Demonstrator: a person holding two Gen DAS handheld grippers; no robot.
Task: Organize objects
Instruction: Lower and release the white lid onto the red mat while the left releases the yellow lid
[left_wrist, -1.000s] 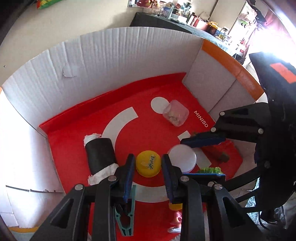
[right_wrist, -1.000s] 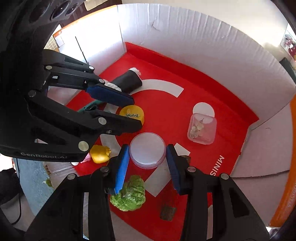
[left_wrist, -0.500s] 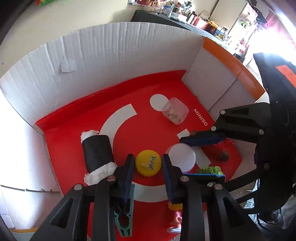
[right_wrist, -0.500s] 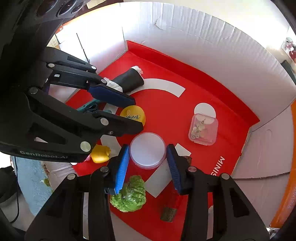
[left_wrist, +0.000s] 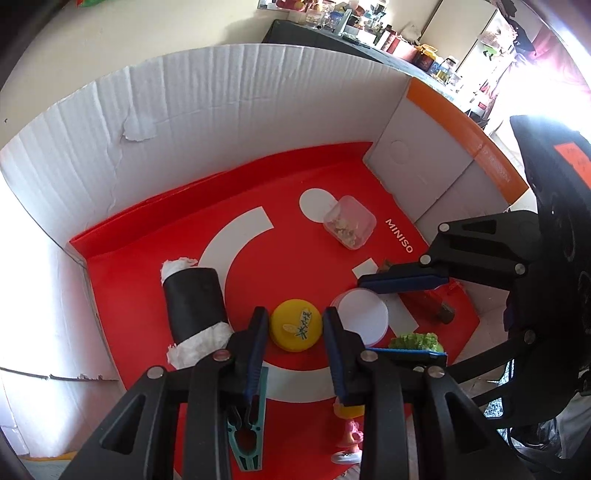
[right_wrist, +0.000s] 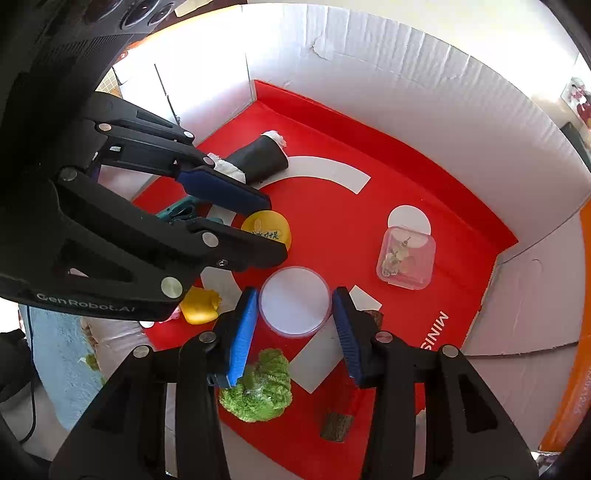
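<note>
Two claws mid-box, left claw straddling yellow cap.

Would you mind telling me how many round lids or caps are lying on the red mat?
2. The yellow cap lies between the left hand-held gripper's fingers; the white round lid lies between the right hand-held gripper's fingers. Others may be hidden under the grippers.

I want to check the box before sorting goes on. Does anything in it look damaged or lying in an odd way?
Yes. The white cardboard wall has a torn, peeling patch of its surface layer. The black roll lies on its side on the red liner, with white paper sticking out raggedly at both ends. Nothing looks spilled.
</note>
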